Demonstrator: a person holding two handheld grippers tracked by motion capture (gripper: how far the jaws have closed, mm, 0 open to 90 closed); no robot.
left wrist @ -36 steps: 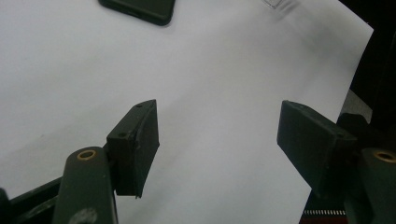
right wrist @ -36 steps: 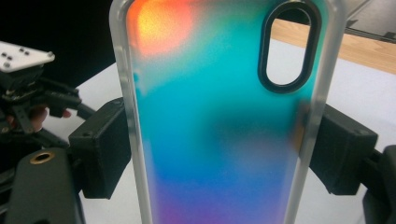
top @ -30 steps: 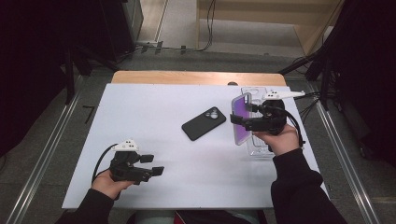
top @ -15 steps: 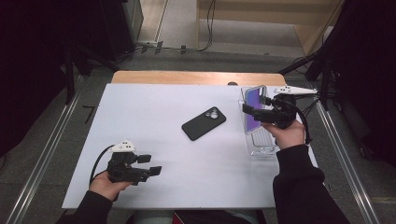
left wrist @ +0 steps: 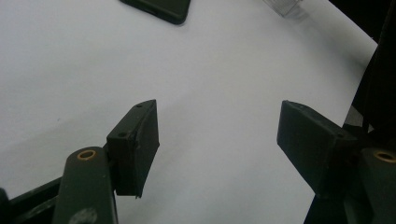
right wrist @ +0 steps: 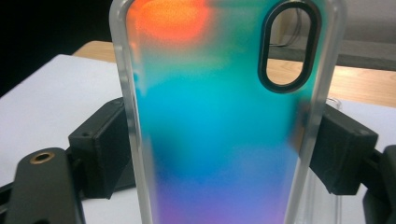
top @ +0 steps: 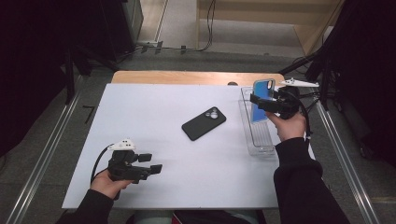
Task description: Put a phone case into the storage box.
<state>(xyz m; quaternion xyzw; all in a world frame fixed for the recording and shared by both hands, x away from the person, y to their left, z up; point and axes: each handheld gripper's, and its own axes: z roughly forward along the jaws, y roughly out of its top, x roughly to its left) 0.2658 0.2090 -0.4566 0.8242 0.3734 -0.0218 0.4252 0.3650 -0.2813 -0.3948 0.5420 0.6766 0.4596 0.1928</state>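
My right gripper (top: 259, 103) is shut on an iridescent phone case (top: 261, 99), held upright above the clear tray (top: 259, 145) at the table's right side. In the right gripper view the phone case (right wrist: 219, 126) stands between the two jaws, orange at the top, teal and violet below, with an oval camera cutout. A black phone (top: 204, 123) lies face down in the middle of the white table (top: 140, 116). Near the front left, my left gripper (top: 153, 163) hovers open over bare table; its jaws stand wide apart around nothing in the left gripper view (left wrist: 217, 140), with the black phone (left wrist: 156, 8) at the top edge.
A wooden strip (top: 196, 77) runs along the table's far edge. Metal rails (top: 42, 158) flank the table on both sides. Cables lie on the floor (top: 205, 32) beyond it. The person's right sleeve (top: 303, 186) reaches in at the front right.
My right gripper has lifted the phone case and carried it right and farther back, tilting it upright over the clear tray. The left gripper has barely moved.
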